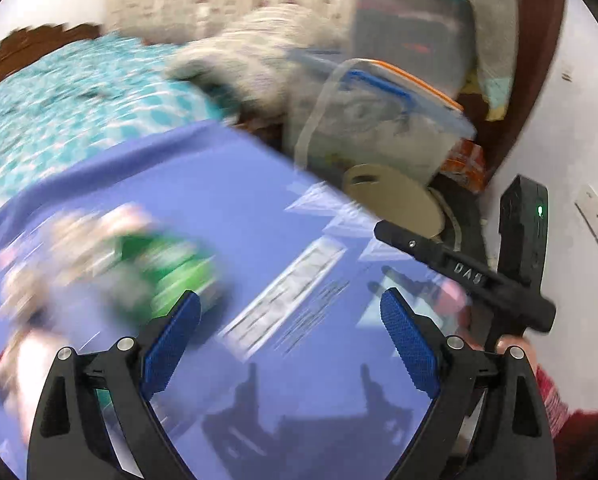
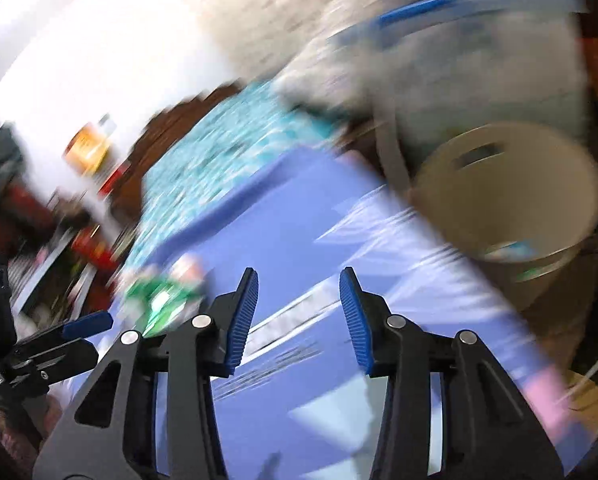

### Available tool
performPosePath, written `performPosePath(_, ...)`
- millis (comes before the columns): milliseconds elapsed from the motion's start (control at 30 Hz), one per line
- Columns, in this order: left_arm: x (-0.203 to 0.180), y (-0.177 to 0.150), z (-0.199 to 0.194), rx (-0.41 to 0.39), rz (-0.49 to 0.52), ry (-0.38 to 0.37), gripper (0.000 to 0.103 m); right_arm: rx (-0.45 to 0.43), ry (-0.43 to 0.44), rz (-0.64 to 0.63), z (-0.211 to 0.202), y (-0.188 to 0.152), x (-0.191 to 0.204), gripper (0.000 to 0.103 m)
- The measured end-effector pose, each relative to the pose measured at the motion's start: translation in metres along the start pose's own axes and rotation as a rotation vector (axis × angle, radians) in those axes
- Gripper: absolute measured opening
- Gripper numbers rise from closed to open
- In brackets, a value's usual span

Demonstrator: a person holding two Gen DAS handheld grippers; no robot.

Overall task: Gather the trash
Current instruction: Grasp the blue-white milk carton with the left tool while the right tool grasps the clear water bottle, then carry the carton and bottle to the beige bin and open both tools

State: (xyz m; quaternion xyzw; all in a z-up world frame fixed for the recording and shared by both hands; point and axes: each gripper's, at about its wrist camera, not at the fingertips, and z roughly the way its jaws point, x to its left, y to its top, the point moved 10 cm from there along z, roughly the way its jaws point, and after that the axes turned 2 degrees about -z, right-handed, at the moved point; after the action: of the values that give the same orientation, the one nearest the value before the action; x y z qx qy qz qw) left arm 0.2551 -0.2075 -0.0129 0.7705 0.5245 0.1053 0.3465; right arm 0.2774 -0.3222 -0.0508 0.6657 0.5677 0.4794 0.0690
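Blue tabletop [image 1: 227, 208] fills both blurred views. Green-and-white crumpled trash [image 1: 139, 264] lies at ten o'clock of the left gripper [image 1: 291, 320], whose jaws gape wide, empty. Right gripper [image 2: 299, 304] stands partly open, empty; beige bin [image 2: 511, 192] at two o'clock.

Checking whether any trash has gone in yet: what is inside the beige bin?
The right wrist view looks into the bin: something pale with a blue patch lies at the bottom, too blurred to name. The near wall hides the rest.

Blue tabletop [image 1: 227, 200] lies bare in the middle; blurred green-and-white litter [image 1: 111, 264] crowds its left, beige bin [image 2: 507, 200] right
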Motion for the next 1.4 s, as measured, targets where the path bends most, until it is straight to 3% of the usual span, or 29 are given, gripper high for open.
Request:
performPosePath(167,0.09,-0.05,-0.054,0.01,-0.137,0.179,0.088,0.167,0.131,-0.143,0.047,-0.054,0.101,0.047)
performPosePath(233,0.114,-0.064,-0.061,0.021,-0.207,0.19,0.088,0.228,0.162,-0.182,0.065,-0.074,0.132,0.057)
performPosePath(300,0.121,-0.077,-0.056,0.045,-0.268,0.179,0.088,0.287,0.183,-0.213,0.082,-0.088,0.153,0.07)
performPosePath(500,0.109,-0.103,-0.028,0.137,-0.249,0.208,0.091,0.421,0.187,-0.193,0.133,-0.097,0.175,0.072)
performPosePath(567,0.112,-0.112,-0.025,0.139,-0.254,0.224,0.083,0.457,0.186,-0.165,0.145,-0.095,0.172,0.072)
performPosePath(633,0.113,-0.117,-0.026,0.127,-0.307,0.152,0.067,0.499,0.16,-0.177,0.158,-0.099,0.172,0.072)
performPosePath(667,0.116,-0.117,-0.029,0.122,-0.334,0.143,0.066,0.515,0.146,-0.189,0.162,-0.103,0.174,0.071)
performPosePath(733,0.125,-0.12,-0.044,0.093,-0.335,0.192,0.062,0.517,0.124,-0.251,0.163,-0.108,0.179,0.064)
performPosePath(800,0.131,-0.119,-0.062,0.058,-0.345,0.177,0.061,0.519,0.105,-0.286,0.161,-0.114,0.181,0.043)
performPosePath(967,0.136,-0.107,-0.112,-0.064,-0.326,0.17,0.058,0.479,0.168,-0.319,0.127,-0.124,0.199,0.042)
performPosePath(1133,0.145,-0.101,-0.145,-0.141,-0.358,0.125,0.05,0.414,0.266,-0.259,0.078,-0.12,0.212,0.043)
performPosePath(1400,0.148,-0.117,-0.127,-0.068,-0.346,0.164,0.051,0.284,0.301,-0.188,0.019,-0.102,0.194,0.043)
